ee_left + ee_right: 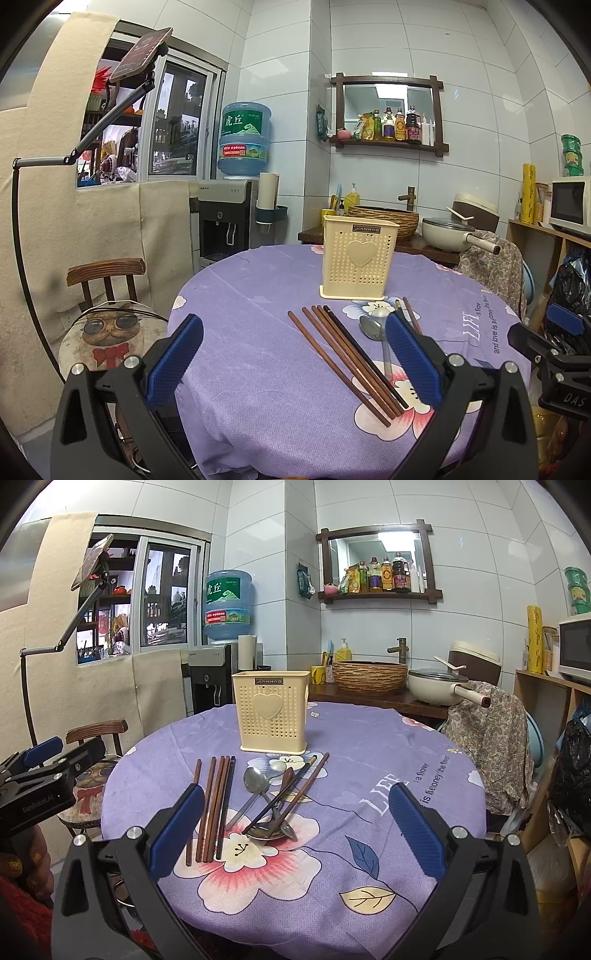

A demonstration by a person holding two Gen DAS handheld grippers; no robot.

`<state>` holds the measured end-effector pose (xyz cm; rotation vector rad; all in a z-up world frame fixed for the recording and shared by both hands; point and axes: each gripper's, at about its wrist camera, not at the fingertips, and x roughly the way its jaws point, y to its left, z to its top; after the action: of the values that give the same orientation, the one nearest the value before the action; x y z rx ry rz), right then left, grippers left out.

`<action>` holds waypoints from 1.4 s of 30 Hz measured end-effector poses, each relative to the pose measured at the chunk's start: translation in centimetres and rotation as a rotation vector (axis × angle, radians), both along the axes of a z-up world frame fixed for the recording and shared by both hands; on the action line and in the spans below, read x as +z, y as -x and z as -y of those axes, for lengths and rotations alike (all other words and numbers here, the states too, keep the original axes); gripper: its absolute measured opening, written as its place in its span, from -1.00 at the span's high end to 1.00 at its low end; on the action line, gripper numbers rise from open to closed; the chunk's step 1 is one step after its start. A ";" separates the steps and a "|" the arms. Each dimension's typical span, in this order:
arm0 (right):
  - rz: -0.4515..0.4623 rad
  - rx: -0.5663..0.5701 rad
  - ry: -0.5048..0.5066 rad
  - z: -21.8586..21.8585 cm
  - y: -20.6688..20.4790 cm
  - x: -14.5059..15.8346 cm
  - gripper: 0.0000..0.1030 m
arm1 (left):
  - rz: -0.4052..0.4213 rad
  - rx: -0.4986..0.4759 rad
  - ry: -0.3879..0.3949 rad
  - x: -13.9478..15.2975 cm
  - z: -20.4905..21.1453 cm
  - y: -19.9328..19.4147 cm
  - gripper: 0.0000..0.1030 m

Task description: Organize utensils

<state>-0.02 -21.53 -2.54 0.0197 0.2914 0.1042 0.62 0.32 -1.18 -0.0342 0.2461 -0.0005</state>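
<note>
A cream perforated utensil holder (357, 258) (271, 710) stands upright at the far side of the round table. In front of it lie several brown chopsticks (343, 358) (212, 805) side by side. To their right sits a tangled pile of metal spoons (258, 790) (371, 326) and more chopsticks (299, 788). My left gripper (295, 354) hovers open over the near left table edge, its right finger partly hiding the spoons. My right gripper (295, 823) hangs open above the near edge, the pile showing between its fingers. Neither holds anything.
The table wears a purple flowered cloth (369, 760). A wooden chair with a cat cushion (107, 328) stands at the left, a cloth-draped chair (487, 738) at the right. Behind are a counter with a woven basket (369, 677), a pot (436, 688) and a water dispenser (225, 221).
</note>
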 end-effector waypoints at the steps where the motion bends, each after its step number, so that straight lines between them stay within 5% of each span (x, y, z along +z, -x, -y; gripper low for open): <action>1: 0.000 0.000 0.000 0.0 0.0 0.0 -0.91 | 0.000 0.000 0.000 -0.1 0.0 0.0 -0.89; 42: -0.007 0.003 0.001 -0.2 0.0 -0.1 -0.91 | 0.002 0.000 -0.002 0.0 0.1 0.1 -0.89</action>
<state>-0.04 -21.30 -2.68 0.0187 0.2981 0.1066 0.57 0.23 -1.15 -0.0320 0.2438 0.0002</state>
